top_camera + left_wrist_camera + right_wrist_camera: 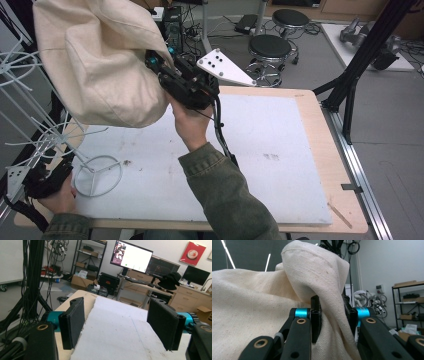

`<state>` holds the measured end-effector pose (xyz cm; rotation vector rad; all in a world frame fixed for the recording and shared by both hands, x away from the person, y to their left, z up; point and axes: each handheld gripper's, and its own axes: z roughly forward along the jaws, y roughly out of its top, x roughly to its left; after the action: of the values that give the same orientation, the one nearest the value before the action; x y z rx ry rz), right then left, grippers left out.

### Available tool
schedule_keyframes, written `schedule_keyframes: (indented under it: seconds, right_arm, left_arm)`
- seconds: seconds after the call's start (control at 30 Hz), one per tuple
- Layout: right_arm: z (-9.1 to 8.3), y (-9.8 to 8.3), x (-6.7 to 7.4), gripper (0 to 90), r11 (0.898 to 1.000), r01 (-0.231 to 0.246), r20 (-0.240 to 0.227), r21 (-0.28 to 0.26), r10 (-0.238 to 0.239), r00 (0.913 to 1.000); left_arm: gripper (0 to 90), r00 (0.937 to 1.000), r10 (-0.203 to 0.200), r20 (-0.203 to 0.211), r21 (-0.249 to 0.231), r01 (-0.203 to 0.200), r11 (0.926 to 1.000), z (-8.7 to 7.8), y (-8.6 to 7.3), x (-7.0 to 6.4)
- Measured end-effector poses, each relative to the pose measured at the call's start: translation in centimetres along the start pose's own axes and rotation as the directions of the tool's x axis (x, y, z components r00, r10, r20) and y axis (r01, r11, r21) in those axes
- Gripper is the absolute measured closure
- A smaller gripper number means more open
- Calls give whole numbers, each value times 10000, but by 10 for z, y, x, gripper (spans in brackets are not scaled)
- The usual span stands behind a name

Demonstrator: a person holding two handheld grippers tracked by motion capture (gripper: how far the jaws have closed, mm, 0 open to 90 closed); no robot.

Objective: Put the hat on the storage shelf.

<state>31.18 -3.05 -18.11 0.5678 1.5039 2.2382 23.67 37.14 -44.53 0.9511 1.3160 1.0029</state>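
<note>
Clenched tight on a fold of cream canvas, the right gripper (332,315) is pinching the cloth bag (100,60) between its two black jaws, and the fabric is bunching up over the pads and spilling down on both sides of them in the right gripper view. From above, that gripper (157,67) is being held up off the table, tilted toward the left, with the bag hanging from it in a big rounded bulge clear of the surface. The person's right hand (190,122) is wrapping around the gripper's body from below, and a green sleeve (225,190) is running down to the near edge.

Over at the left corner, the left gripper (120,325) is standing wide apart with nothing between its jaws, just the white mat (117,332) showing through the gap. The left hand (62,197) is resting low by the table's near left corner.

Just beside that hand, a white wire rack (97,175) is standing with its round base on the mat, its thin arms reaching up under the hanging bag. The wooden table (325,150) is framing the mat all round.
</note>
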Motion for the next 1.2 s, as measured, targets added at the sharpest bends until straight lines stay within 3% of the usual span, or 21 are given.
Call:
schedule_keyframes:
  seconds: [0.3,0.6,0.93,1.2]
  right_arm:
    - [8,-15,4,739,9997,-12,-307,237,19,9995]
    - [3,-54,3,732,9975,165,-696,690,-117,9975]
    - [-2,-86,-11,721,9883,-64,-487,1524,140,9987]
    - [-3,-91,-13,720,9895,-161,-390,1438,219,9990]
  left_arm:
    - [306,10000,4,5,-8,-4,10000,1,0,0]
    - [306,10000,6,-27,-10,-6,10000,0,0,2]
    - [306,10000,-5,-17,-21,5,10000,0,0,1]
    - [307,10000,-14,-19,-9,14,10000,0,0,2]
